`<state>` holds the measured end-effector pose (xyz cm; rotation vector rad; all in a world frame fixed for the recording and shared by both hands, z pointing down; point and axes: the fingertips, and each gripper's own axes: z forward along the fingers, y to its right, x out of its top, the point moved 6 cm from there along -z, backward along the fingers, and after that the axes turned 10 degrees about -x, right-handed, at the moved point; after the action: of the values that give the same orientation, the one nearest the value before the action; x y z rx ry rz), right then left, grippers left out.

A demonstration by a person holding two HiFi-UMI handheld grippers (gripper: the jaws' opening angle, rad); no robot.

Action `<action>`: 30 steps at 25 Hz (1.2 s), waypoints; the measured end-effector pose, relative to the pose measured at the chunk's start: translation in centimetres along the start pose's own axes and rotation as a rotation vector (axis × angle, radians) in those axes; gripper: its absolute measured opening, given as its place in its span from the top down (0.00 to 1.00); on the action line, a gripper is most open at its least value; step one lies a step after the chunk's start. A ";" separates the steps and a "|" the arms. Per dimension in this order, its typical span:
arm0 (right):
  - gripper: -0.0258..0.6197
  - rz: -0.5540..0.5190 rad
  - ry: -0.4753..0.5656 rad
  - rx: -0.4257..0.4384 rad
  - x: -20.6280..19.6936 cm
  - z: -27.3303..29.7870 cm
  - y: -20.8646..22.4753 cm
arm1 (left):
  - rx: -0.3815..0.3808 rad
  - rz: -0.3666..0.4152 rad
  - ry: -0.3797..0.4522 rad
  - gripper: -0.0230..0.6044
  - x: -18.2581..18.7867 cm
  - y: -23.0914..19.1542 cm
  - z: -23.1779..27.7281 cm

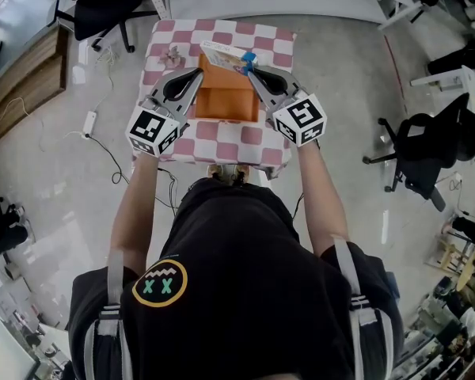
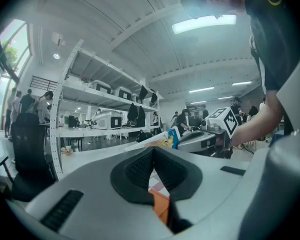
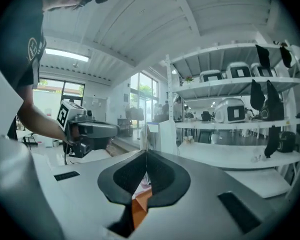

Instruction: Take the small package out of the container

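Pinching the small package (image 1: 223, 52) tight, the right gripper (image 1: 250, 69) should lift it straight out of the container (image 1: 222, 105)

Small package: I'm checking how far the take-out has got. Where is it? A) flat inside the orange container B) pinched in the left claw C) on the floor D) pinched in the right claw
D: the head view shows the small package pinched at the tips of the right claw, over the orange container.

Black tee (image 1: 253, 307) — yellow-ringed emblem (image 1: 159, 283), striped straps (image 1: 351, 287).
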<state>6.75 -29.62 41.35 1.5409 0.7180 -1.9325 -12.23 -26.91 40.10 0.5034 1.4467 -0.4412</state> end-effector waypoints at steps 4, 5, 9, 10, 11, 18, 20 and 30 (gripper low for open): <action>0.93 -0.088 0.069 -0.012 1.0 -1.0 -0.8 | -0.002 0.000 -0.002 0.94 -0.1 0.0 0.0; 0.93 -0.109 0.084 -0.014 1.2 -1.2 -1.0 | -0.002 0.000 -0.003 0.94 0.0 0.0 0.0; 0.93 -0.133 0.121 -0.017 1.9 -1.8 -1.5 | -0.005 0.002 -0.003 0.94 0.1 0.0 0.1; 0.93 -0.128 0.124 -0.019 2.0 -1.9 -1.6 | -0.006 0.003 -0.002 0.94 0.2 0.0 0.2; 0.93 -0.125 0.129 -0.019 2.1 -1.9 -1.7 | -0.007 0.004 -0.001 0.94 0.2 0.1 0.2; 0.93 -0.133 0.129 -0.031 1.8 -1.9 -1.7 | -0.012 0.004 -0.002 0.94 0.2 0.2 0.3; 0.93 -0.130 0.128 -0.041 1.7 -1.9 -1.5 | -0.012 0.003 -0.003 0.94 0.2 0.1 0.3; 0.93 -0.132 0.123 -0.058 1.7 -2.0 -1.1 | -0.017 0.008 0.001 0.94 0.3 0.1 0.6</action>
<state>7.01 -27.56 39.40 1.6243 0.9419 -1.9052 -11.61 -27.18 39.80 0.4957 1.4478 -0.4226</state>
